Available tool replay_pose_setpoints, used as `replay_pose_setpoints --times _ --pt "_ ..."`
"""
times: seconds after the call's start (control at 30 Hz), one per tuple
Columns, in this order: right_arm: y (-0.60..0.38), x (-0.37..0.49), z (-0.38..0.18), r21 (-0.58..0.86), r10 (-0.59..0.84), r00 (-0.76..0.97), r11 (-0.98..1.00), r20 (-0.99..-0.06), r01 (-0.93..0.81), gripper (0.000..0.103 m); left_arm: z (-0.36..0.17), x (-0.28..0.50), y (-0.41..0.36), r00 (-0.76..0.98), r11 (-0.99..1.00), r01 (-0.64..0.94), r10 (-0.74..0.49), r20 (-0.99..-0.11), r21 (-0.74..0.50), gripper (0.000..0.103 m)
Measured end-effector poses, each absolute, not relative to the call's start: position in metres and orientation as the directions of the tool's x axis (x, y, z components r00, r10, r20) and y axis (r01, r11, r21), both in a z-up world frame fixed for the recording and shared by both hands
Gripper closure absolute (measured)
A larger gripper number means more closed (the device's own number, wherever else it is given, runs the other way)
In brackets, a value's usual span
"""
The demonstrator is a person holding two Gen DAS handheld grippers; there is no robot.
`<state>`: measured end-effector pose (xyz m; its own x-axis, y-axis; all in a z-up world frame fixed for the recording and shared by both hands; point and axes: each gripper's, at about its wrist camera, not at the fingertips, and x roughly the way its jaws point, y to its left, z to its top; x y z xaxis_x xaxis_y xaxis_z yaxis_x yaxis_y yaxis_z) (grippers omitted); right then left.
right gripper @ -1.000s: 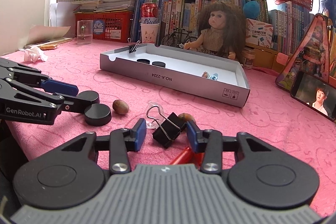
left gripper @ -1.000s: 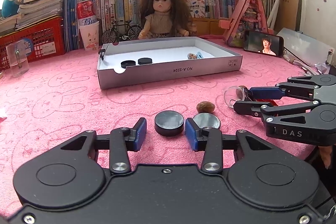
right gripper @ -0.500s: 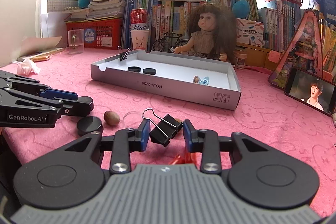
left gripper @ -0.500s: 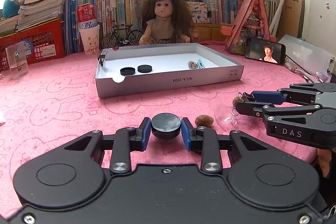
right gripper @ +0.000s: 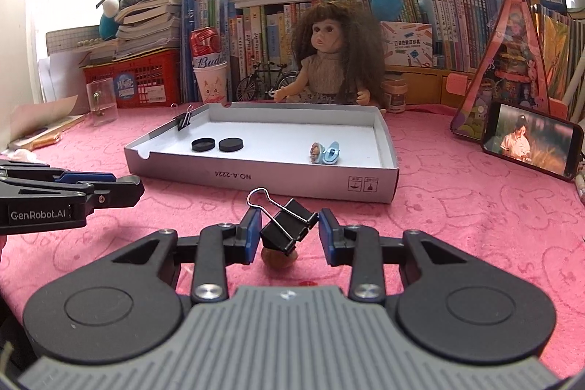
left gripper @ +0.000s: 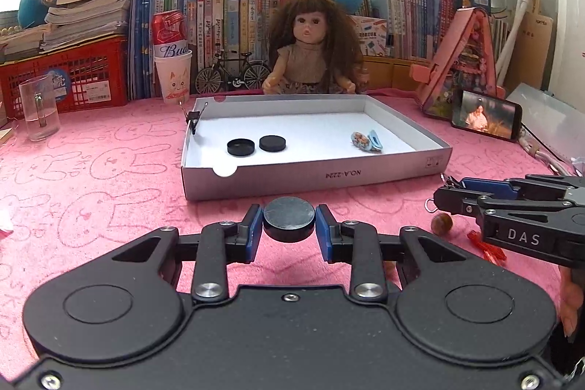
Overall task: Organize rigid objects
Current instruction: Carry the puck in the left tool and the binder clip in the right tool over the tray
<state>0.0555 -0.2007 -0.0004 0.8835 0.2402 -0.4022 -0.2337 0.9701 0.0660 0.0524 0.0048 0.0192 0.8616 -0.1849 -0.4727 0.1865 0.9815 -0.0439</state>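
My left gripper (left gripper: 289, 225) is shut on a black round lid (left gripper: 289, 216) and holds it above the pink cloth, short of the white shallow box (left gripper: 314, 175). My right gripper (right gripper: 289, 229) is shut on a black binder clip (right gripper: 287, 225), also lifted off the cloth. Inside the box lie two black lids (left gripper: 251, 146) and a small blue clip (left gripper: 367, 140); another binder clip (left gripper: 192, 117) sits on its left wall. In the left wrist view the right gripper (left gripper: 444, 198) shows at the right edge; in the right wrist view the left gripper (right gripper: 137, 190) shows at the left.
A brown nut (left gripper: 441, 223) and a red scrap (left gripper: 488, 245) lie on the cloth below the right gripper. A doll (left gripper: 310, 50), a paper cup (left gripper: 173, 75), a clear glass (left gripper: 38, 112), a red crate (left gripper: 69, 75) and a phone (left gripper: 484, 117) ring the box.
The left gripper closed on the black lid and lifted it; the right gripper closed on the binder clip and raised it off the cloth. Both moved toward the box.
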Motion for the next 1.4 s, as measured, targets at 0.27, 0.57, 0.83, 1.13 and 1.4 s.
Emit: replay_pose_setpoints --times 0.27,0.57,0.83,1.13,1.4 --pt "-0.204 0.064 0.005 0.102 0.248 0.885 0.969 -0.394 -0.226 0.064 0.025 0.069 0.012 0.867 0.985 0.156 -0.169 -0.469 -0.068 0.074" --pt "-0.208 0.08 0.008 0.133 0.244 0.886 0.969 -0.394 -0.208 0.064 0.028 0.084 0.014 0.868 0.987 0.143 -0.161 -0.47 -0.074 0.074" --pt "-0.225 0.118 0.019 0.213 0.226 0.894 0.965 -0.388 -0.152 0.064 0.039 0.116 0.019 0.877 0.99 0.112 -0.137 -0.461 -0.083 0.074" --pt "-0.238 0.176 0.019 0.254 0.192 0.879 0.964 -0.436 -0.084 0.064 0.037 0.177 0.026 0.866 0.995 0.054 -0.086 -0.493 -0.08 0.074" --pt "-0.232 0.208 0.011 0.22 0.171 0.858 0.973 -0.484 -0.069 0.064 0.022 0.219 0.029 0.83 0.996 0.012 -0.059 -0.555 -0.088 0.074"
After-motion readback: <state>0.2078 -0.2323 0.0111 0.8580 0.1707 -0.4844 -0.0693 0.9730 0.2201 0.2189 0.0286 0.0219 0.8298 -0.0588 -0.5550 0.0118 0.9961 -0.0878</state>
